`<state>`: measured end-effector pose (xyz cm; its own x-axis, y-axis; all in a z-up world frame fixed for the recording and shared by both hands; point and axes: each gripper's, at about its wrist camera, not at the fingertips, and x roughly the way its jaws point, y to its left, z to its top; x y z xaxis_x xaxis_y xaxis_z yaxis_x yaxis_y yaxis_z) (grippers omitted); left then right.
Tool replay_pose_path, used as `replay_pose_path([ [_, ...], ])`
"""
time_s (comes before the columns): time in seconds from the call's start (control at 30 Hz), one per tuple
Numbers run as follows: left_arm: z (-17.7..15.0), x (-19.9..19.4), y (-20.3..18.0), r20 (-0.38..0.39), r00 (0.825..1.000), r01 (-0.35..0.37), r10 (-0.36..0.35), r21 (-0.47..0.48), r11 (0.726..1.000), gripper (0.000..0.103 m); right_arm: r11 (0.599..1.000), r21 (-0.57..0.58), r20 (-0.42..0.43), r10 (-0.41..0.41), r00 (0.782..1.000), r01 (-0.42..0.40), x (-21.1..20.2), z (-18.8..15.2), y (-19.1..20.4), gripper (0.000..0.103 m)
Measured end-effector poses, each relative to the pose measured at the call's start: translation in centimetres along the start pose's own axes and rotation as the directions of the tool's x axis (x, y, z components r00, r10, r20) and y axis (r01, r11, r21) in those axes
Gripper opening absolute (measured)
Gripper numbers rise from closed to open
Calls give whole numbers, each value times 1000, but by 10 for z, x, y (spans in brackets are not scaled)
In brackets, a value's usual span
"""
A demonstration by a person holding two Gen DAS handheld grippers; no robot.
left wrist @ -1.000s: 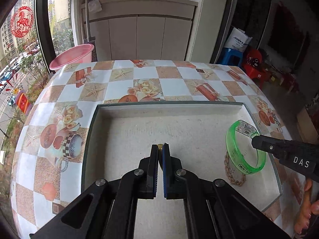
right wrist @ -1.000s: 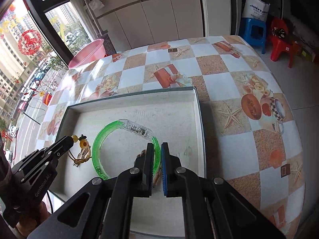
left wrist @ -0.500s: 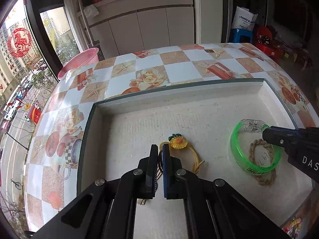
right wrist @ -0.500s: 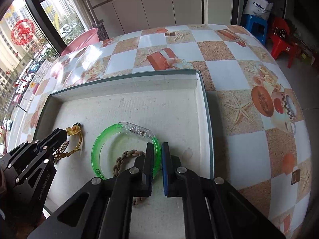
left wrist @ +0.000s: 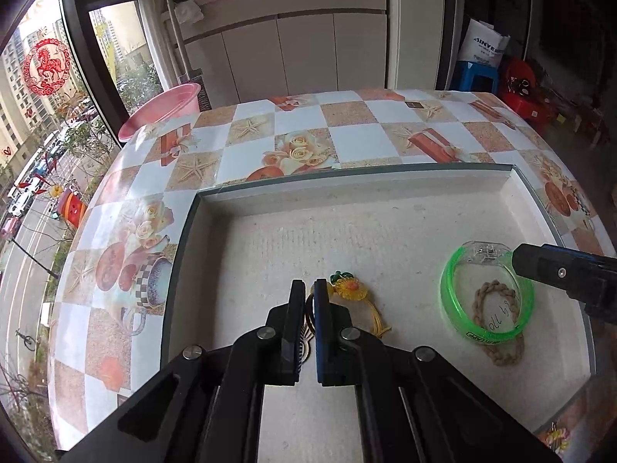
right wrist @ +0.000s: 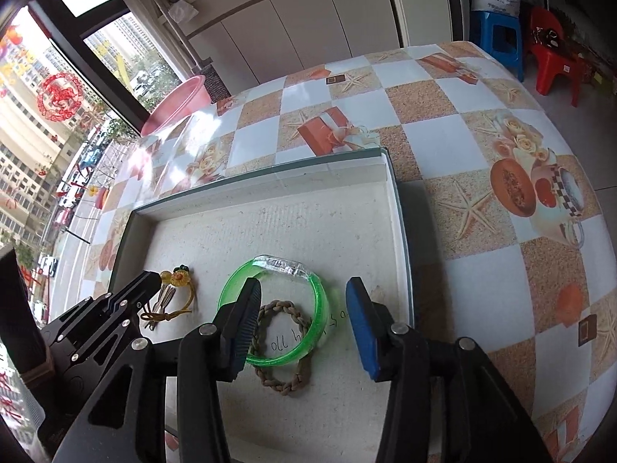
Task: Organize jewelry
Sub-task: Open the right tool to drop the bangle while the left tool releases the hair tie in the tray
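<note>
Bangle [right wrist: 273, 308] between parted right hand-held gripper [right wrist: 304, 287] fingers, seemingly untouched.

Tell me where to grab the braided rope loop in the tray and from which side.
Grip the braided rope loop at its near arc, coming from above. It lies flat, and the green bangle overlaps its far half, so only the near arc is clear for the right gripper, whose jaws have just been opening.

Both claws are matte black plastic with angular, cut-out arms joined by round silver pivot screws. The right claw [right wrist: 304, 318] has one ribbed black pad and one blue pad [right wrist: 360, 324]; the left claw [left wrist: 309, 305] has the same pairing.
</note>
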<state>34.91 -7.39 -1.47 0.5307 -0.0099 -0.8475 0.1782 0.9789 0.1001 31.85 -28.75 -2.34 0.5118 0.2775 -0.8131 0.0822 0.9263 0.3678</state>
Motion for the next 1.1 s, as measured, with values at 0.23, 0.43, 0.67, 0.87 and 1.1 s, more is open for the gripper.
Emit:
replay_pose_path([
  [0.23,0,-6,2,12,1000,27,-27,-10,1000,16,1000,-8,47,-17,999,17,-21,-1,0,50],
  [0.43,1,-9,2,11,999,43,-42,-24,999,16,1000,-12,64,-2,998,3,-34,-2,0,50],
  [0.67,0,-3,6,33,999,34,-32,-50,998,103,1000,9,74,-3,997,2,-41,-4,-9,50],
  [0.87,-13,24,1,36,999,36,-35,-45,998,103,1000,4,67,-11,998,11,-43,-7,-9,68],
  [1.1,-39,43,0,18,999,50,-50,-33,998,103,1000,7,67,6,998,-7,-50,-19,-6,85],
])
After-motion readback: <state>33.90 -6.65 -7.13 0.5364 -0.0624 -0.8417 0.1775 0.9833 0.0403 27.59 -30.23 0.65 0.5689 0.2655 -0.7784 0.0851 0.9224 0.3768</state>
